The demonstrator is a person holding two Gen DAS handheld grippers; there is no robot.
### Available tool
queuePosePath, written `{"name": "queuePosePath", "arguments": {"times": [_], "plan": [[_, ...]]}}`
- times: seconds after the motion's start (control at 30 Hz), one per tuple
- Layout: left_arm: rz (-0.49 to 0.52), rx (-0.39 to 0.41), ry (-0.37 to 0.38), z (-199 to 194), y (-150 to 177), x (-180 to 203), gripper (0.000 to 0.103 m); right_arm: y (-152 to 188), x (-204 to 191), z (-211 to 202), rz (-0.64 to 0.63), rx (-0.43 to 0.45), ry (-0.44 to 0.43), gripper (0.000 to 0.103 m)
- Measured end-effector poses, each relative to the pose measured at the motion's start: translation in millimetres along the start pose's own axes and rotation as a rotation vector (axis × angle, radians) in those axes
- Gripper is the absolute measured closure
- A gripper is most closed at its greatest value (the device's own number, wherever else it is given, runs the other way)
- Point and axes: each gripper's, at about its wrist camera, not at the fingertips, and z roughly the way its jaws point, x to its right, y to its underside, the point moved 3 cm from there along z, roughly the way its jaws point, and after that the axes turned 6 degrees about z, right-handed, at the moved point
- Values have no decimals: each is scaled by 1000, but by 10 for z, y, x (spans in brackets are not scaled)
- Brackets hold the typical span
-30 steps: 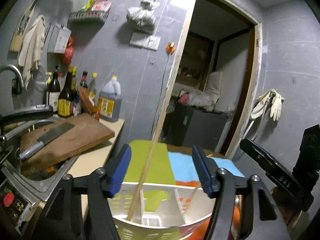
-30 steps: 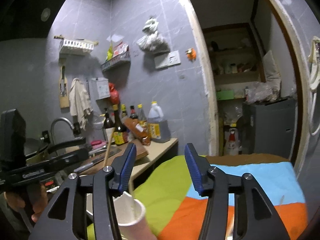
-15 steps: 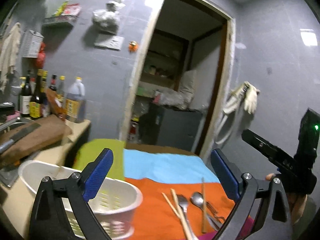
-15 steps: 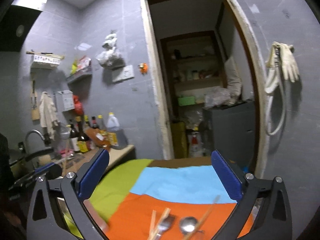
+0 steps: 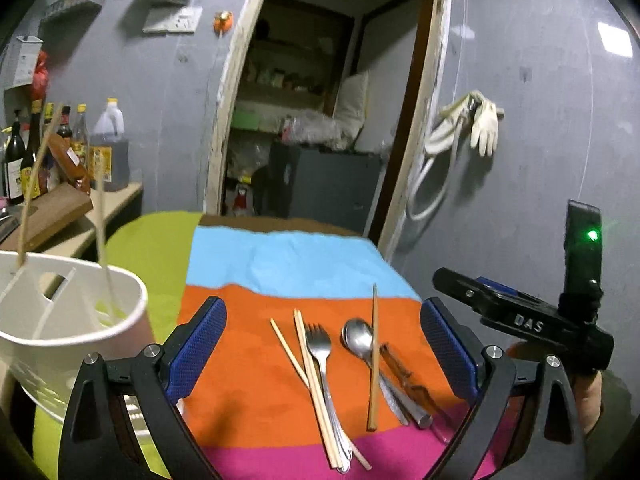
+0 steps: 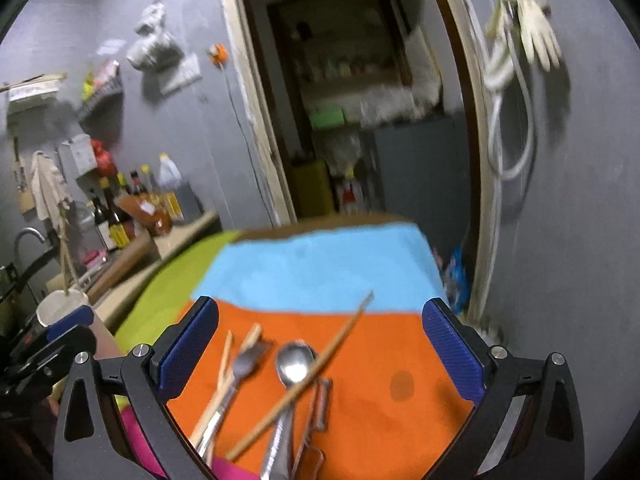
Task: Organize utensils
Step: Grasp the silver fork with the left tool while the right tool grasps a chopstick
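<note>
Your right tool (image 6: 320,348) hangs with its blue pads (image 6: 450,346) spread wide and nothing between them. Below and ahead of it, on the orange band of the striped cloth (image 6: 400,360), lie a spoon (image 6: 294,366), a fork (image 6: 244,364) left of the spoon, a pair of chopsticks (image 6: 224,376) alongside the fork, and a single chopstick (image 6: 316,368) slanting across the spoon's neck. A peeler (image 6: 322,404) lies just right of the spoon's handle. Far to the tool's left, a white holder (image 6: 60,306) with sticks in it stands by your other tool (image 6: 44,350).
</note>
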Motion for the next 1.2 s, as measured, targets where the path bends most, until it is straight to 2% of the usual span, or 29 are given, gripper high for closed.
{"name": "queuePosePath", "arguments": {"times": [0.07, 0.1, 0.27, 0.37, 0.47, 0.6, 0.7, 0.87, 1.2], "plan": [[14, -33, 6, 81, 62, 34, 17, 61, 69, 97, 20, -47, -2, 17], [23, -55, 6, 132, 88, 45, 21, 93, 99, 156, 27, -76, 1, 20], [38, -188, 47, 431, 266, 63, 62, 195, 198, 416, 74, -192, -7, 52], [18, -264, 82, 591, 354, 22, 75, 255, 208, 521, 76, -237, -10, 62], [3, -320, 109, 735, 397, -2, 83, 295, 208, 624, 77, -286, -17, 72], [-13, -387, 137, 895, 463, -14, 84, 316, 248, 724, 90, -327, -30, 76], [-25, -431, 127, 1007, 497, -55, 84, 305, 284, 801, 108, -346, -35, 77], [-17, -454, 116, 1063, 488, -75, 87, 303, 318, 923, 105, -372, -20, 79], [-8, -523, 133, 1194, 447, -46, 89, 282, 355, 1060, 169, -413, -61, 87]]}}
